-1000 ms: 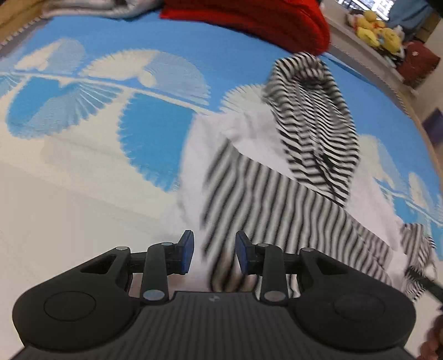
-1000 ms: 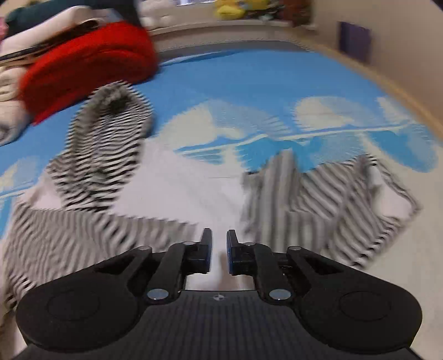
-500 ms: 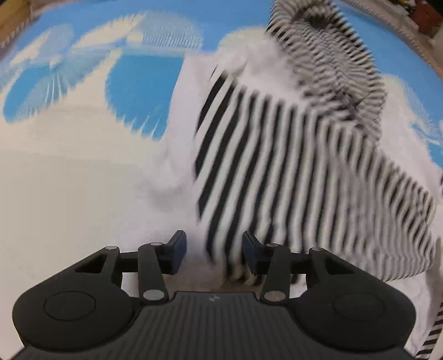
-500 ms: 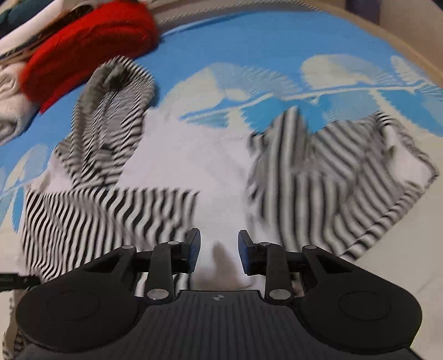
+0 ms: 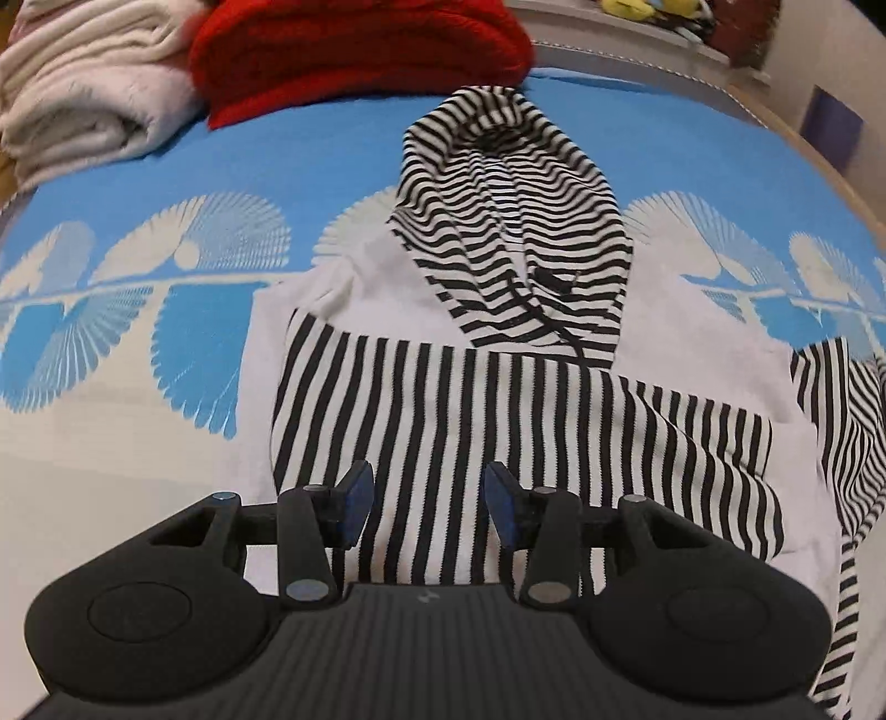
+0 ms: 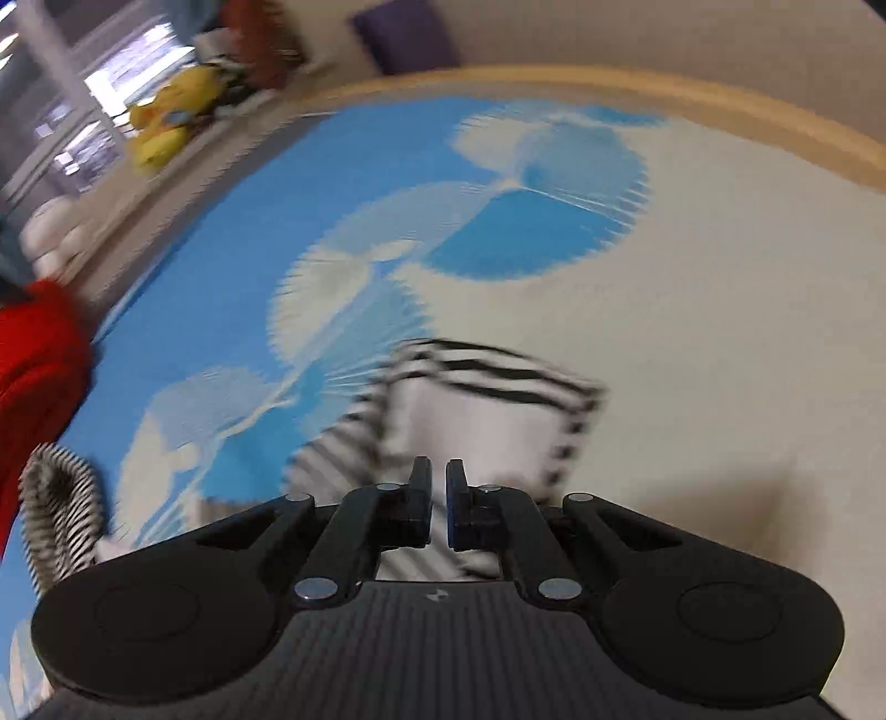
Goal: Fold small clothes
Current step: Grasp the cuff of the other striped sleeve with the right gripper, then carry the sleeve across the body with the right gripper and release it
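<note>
A small black-and-white striped hoodie [image 5: 498, 399] lies on the blue-and-white patterned sheet [image 5: 166, 310], hood [image 5: 509, 221] pointing away. One striped sleeve [image 5: 421, 443] is folded across the white body. My left gripper [image 5: 426, 507] is open and empty, hovering over that folded sleeve. In the right wrist view, blurred, the other striped sleeve [image 6: 487, 404] lies ahead on the sheet [image 6: 692, 288]. My right gripper [image 6: 438, 498] has its jaws almost together right over the sleeve; whether cloth is pinched is unclear. The hood [image 6: 61, 498] shows at lower left.
A folded red garment [image 5: 354, 50] and a cream blanket [image 5: 83, 94] lie at the far edge of the bed. Yellow plush toys [image 6: 171, 122] sit on a ledge beyond. A wooden bed edge [image 6: 720, 105] runs along the right side.
My left gripper pulled back and rose, still open, leaving the sleeve folded across the body. My right gripper swung right toward the other sleeve and its jaws closed from open to nearly together.
</note>
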Action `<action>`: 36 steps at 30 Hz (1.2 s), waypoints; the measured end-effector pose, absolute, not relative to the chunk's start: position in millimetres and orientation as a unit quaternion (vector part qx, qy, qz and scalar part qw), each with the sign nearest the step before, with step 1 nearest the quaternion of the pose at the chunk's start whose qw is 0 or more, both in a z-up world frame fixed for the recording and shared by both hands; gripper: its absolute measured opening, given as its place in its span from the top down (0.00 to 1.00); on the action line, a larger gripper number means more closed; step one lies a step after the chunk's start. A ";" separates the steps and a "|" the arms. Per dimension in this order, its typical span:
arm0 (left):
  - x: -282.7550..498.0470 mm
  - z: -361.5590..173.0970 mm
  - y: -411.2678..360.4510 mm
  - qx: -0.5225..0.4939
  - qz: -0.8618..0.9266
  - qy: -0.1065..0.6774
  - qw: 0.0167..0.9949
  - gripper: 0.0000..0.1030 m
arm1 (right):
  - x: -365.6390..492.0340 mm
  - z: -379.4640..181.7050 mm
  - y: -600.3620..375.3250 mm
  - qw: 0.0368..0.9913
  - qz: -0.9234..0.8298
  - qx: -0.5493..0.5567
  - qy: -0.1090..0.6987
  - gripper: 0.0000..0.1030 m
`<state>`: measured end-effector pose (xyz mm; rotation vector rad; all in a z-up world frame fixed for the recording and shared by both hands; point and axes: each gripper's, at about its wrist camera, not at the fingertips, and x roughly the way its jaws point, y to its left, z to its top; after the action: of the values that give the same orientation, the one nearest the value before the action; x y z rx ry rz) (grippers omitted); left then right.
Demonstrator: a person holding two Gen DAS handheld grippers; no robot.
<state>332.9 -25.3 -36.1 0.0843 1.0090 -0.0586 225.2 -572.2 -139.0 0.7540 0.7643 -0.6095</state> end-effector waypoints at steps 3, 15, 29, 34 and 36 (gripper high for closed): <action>334.2 -37.1 -25.2 0.038 -0.029 0.484 0.874 0.52 | 218.4 -154.4 -593.7 0.794 -0.302 0.380 0.366 0.76; 338.5 -41.3 -27.0 0.036 -0.028 0.491 0.870 0.52 | 222.7 -173.0 -593.4 0.779 -0.293 0.401 0.383 0.76; 339.0 -41.1 -23.8 0.039 -0.030 0.491 0.870 0.52 | 225.7 -168.2 -587.8 0.796 -0.289 0.389 0.363 0.96; 340.7 -36.8 -9.7 0.030 -0.016 0.486 0.873 0.52 | 230.5 -128.8 -549.6 0.813 -0.254 0.411 0.324 0.96; 342.6 -33.9 -0.4 0.023 -0.006 0.483 0.875 0.52 | 233.3 -110.1 -517.9 0.819 -0.214 0.436 0.306 0.97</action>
<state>342.6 -0.4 -33.9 0.0470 1.0086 -0.0124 233.3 -517.9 -110.1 0.9289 0.6527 -0.4549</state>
